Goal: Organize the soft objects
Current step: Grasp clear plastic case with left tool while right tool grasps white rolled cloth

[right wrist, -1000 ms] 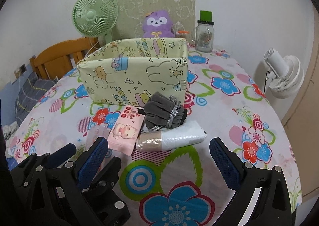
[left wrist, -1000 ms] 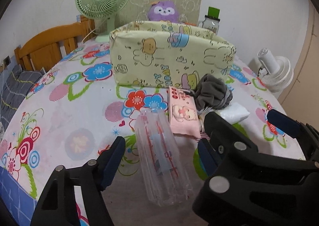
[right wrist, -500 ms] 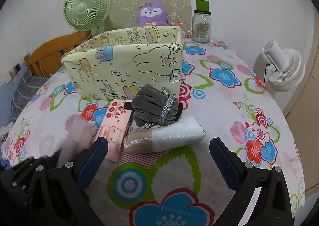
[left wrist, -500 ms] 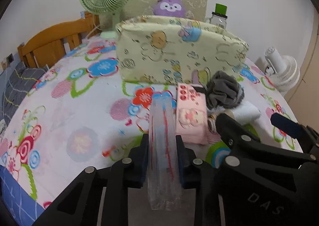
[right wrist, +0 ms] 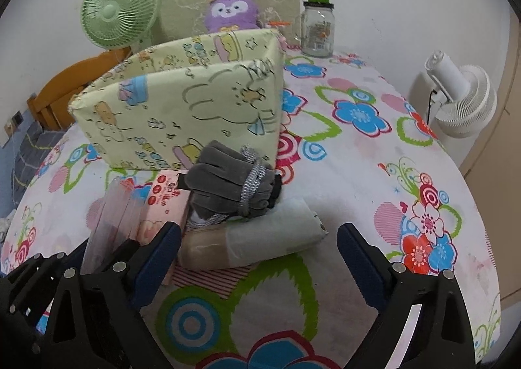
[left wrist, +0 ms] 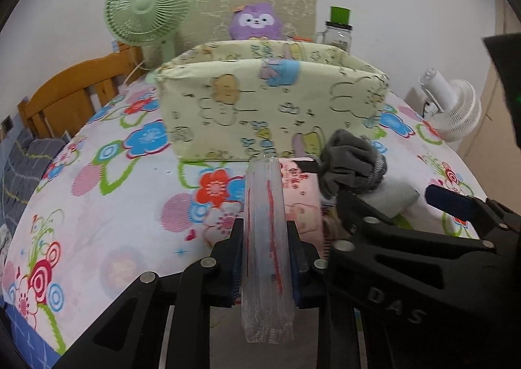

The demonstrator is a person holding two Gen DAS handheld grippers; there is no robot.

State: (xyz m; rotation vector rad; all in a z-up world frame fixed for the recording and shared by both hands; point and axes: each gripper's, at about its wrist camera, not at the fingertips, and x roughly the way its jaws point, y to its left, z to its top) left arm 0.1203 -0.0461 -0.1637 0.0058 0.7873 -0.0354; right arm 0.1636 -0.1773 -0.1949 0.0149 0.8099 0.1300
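Note:
My left gripper (left wrist: 265, 258) is shut on a clear plastic packet with red print (left wrist: 266, 238), squeezed flat between its blue pads; the same packet (right wrist: 110, 222) shows at the left of the right wrist view. A pink tissue pack (left wrist: 301, 203) (right wrist: 162, 203), grey gloves (left wrist: 350, 168) (right wrist: 231, 185) and a white-and-tan wrapped roll (right wrist: 257, 243) lie in front of the yellow cartoon-print fabric box (left wrist: 270, 108) (right wrist: 182, 115). My right gripper (right wrist: 257, 258) straddles the roll, its jaws closing, pads still apart from it.
On the flowered tablecloth (right wrist: 374, 173), behind the box, stand a green fan (left wrist: 149, 14), a purple plush toy (left wrist: 255, 22) and a glass jar with a green lid (right wrist: 317, 28). A white fan (right wrist: 462, 98) stands off the table's right edge, a wooden bed frame (left wrist: 71, 92) at left.
My left gripper shut on the clear packet and lifted its front end off the cloth. The right gripper moved forward and down over the wrapped roll, its jaws narrowing slightly.

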